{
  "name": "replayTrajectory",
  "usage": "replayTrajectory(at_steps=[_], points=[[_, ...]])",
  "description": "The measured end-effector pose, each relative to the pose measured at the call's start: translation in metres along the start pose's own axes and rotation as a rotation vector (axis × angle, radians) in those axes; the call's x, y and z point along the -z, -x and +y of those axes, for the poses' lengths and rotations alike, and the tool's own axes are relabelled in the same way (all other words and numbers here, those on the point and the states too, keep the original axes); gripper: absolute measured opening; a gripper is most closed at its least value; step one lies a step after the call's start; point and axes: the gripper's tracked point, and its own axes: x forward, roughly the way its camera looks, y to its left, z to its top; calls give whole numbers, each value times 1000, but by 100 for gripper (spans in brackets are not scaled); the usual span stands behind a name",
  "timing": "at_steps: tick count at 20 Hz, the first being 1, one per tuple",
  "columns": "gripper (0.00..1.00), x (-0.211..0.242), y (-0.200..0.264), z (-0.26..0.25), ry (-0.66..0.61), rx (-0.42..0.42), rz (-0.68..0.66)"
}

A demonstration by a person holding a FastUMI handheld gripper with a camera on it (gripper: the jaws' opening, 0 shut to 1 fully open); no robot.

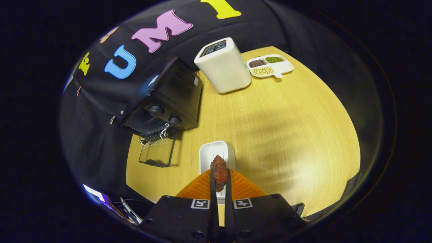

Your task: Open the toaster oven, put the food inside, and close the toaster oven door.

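Black tongs [220,182] body with two square fiducial markers and round screws.

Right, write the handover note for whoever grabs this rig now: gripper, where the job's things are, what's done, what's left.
Hand-held gripper: shut on the reddish-brown glazed piece of food, held above the white rectangular plastic tray.
Black toaster oven: beyond the fingers, off to one side on the light wooden table, its glass door folded down open.
Done: door opened, food picked up.
Left: put the food inside the oven, let go, close the door.
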Motion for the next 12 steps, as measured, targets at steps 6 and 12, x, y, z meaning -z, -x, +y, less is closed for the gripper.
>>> replayTrajectory(at_steps=[6, 12], points=[[11, -25, 36, 67, 41, -33, -169], [11, -11, 48, 151, 185, -62, -228]])
